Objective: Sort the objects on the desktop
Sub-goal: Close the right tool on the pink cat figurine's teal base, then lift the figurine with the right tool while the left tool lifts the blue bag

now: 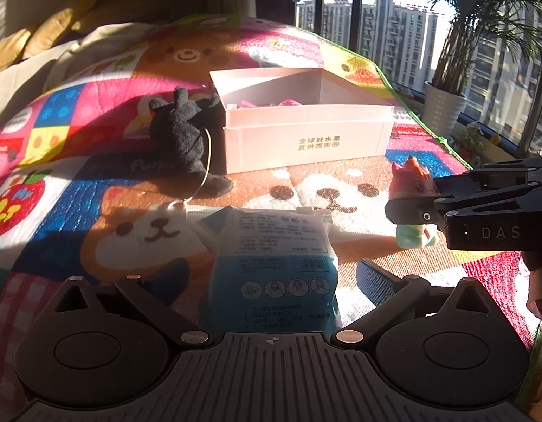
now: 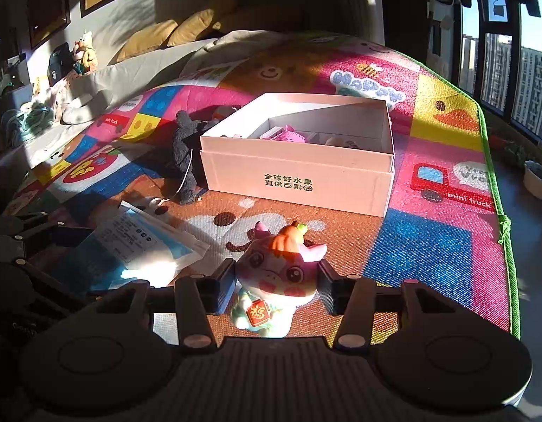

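Observation:
A small cow figurine (image 2: 271, 256) with an orange on its head stands on the colourful play mat (image 2: 429, 246). My right gripper (image 2: 276, 279) is shut on it, one pad pressing each side of its head. The left wrist view shows the same figurine (image 1: 411, 176) held by the right gripper (image 1: 417, 197). A blue face-mask packet (image 1: 274, 263) lies flat on the mat between the fingers of my left gripper (image 1: 271, 272), which stands open with gaps on both sides. The packet (image 2: 141, 242) lies left of the figurine.
A pink-white cardboard box (image 2: 295, 176) with pink items inside sits on the mat behind the figurine. A black plush toy (image 1: 183, 133) with a cord leans at the box's left side. Beyond the mat's green right edge (image 2: 510, 246) are windows and potted plants (image 1: 443, 105).

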Demonstrator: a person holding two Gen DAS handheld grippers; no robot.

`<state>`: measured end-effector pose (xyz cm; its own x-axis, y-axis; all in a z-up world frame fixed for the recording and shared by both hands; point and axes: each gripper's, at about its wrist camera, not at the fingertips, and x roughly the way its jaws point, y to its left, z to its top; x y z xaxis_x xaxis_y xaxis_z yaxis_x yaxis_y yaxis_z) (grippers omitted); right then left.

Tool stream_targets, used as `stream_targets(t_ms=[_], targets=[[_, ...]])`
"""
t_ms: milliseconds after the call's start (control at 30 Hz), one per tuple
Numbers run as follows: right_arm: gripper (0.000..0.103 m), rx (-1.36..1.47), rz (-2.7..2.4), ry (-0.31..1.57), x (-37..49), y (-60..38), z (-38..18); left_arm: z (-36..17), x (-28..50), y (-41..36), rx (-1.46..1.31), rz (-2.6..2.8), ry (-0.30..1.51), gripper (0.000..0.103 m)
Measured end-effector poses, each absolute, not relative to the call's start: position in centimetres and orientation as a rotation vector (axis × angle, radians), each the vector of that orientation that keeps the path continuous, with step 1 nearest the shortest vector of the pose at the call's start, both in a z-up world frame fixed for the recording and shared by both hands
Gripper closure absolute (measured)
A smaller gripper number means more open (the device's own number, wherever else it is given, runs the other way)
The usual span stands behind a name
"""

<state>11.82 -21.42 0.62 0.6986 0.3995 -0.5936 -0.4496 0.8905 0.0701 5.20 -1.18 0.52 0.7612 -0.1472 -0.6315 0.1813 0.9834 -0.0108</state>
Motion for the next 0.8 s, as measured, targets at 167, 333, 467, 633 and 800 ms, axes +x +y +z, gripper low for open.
stream_targets(t_ms=[167,333,467,633,800], targets=[[0.054,-0.090,0.480,0.644,11.5,-21.3,0.7,0.4,5.0,-1.7,0.068,-0.185,0.686,0.001],[0.054,-0.093,0.479,0.643,11.3,-21.2,0.8,0.6,4.9,-1.8,0.069,-0.184,0.690,0.029],[0.054,-0.096,0.479,0.635,11.0,-21.4,1.2,1.0,4.7,-1.8,0.069,-0.182,0.683,0.034],[0.054,-0.099,0.466,0.621,10.5,-21.6,1.6,1.9,4.1,-2.2,0.084,-0.193,0.653,0.037],[0.054,-0.100,0.463,0.588,9.8,-22.0,2.6,3.0,3.5,-2.5,0.096,-0.201,0.621,0.040]])
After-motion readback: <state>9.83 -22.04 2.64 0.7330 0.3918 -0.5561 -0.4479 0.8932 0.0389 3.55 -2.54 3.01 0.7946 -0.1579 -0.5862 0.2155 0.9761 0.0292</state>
